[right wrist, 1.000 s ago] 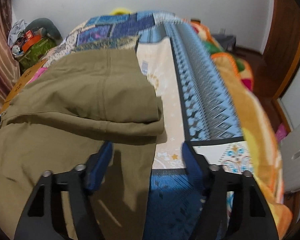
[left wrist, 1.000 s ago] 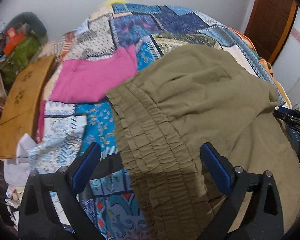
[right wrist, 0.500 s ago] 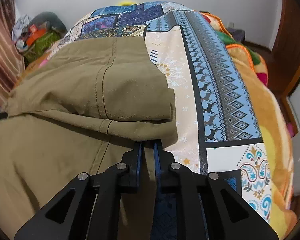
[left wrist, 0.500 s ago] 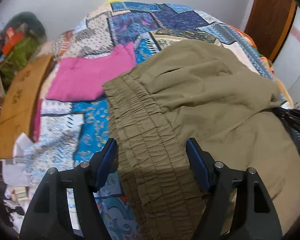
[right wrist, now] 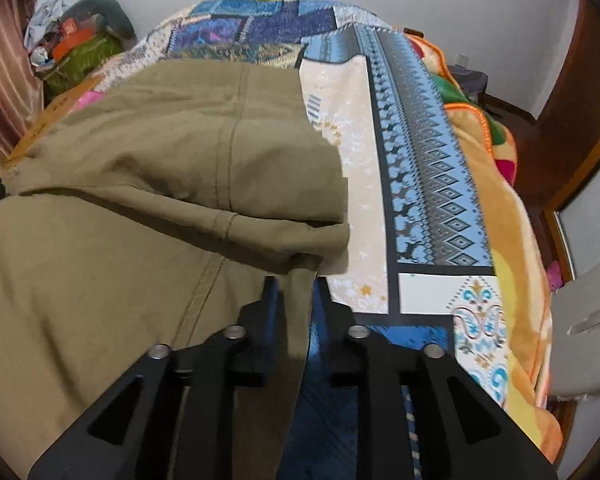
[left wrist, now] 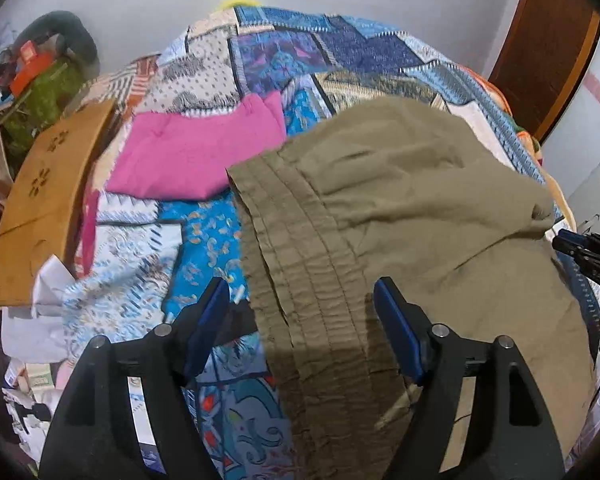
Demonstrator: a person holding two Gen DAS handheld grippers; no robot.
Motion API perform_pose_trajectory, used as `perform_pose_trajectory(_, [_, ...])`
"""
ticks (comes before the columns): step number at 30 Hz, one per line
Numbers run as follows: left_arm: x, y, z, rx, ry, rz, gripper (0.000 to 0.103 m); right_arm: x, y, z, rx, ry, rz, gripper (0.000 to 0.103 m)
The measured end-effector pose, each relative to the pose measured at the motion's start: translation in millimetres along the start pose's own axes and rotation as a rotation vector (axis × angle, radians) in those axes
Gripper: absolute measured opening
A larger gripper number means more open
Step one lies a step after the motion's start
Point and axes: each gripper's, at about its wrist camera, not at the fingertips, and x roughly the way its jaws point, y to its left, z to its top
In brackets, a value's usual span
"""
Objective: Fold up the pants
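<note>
Olive-green pants (left wrist: 400,216) lie folded over on a patchwork bedspread (left wrist: 300,48), the elastic waistband (left wrist: 300,280) toward me in the left wrist view. My left gripper (left wrist: 300,320) is open, its blue pads astride the waistband edge. In the right wrist view the pants (right wrist: 140,200) show a doubled-over fold. My right gripper (right wrist: 296,300) has its jaws slightly apart around the right edge of the lower layer, just below the fold. The right gripper also shows at the far right of the left wrist view (left wrist: 584,252).
A pink garment (left wrist: 196,156) lies on the bed beyond the waistband. A wooden board (left wrist: 48,200) leans at the left, with clutter and a green bag (left wrist: 40,92) behind. An orange blanket (right wrist: 512,240) runs along the bed's right side. A door (left wrist: 548,40) stands at far right.
My right gripper closed near the pants' right edge below the fold, then parted slightly around the fabric. My left gripper narrowed and moved in over the waistband.
</note>
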Motion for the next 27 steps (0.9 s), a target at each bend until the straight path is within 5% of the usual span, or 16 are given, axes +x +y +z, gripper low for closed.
perform_pose_trajectory(4, [-1.3, 2.9, 14.9, -0.009, -0.011, -0.023, 0.075, -22.5, -12.1, 10.9, 0.056, -0.097, 0.036, 0.050])
perform_pose_trajectory(10, [25.0, -0.8, 28.6, -0.005, 0.042, -0.057, 0.076, -10.6, -26.9, 43.3, 0.104, -0.137, 0.065, 0.052])
perform_pose_trajectory(15, [53.5, -5.8, 21.4, 0.000, 0.115, -0.072, 0.076, 22.9, -26.9, 46.5, 0.123, -0.086, 0.122, 0.051])
perform_pose_trajectory(19, [51.9, -9.3, 19.6, 0.011, 0.087, -0.046, 0.064, 40.4, -19.7, 41.7, 0.121, -0.052, 0.143, 0.013])
perform_pose_trajectory(21, [49.5, -10.2, 20.2, 0.021, 0.069, -0.003, 0.053, 43.4, -11.5, 39.1, 0.084, -0.050, 0.127, 0.009])
perform_pose_trajectory(27, [52.6, -7.7, 19.8, 0.025, 0.044, 0.064, 0.052, 44.8, 3.2, 43.1, -0.056, -0.068, -0.004, 0.003])
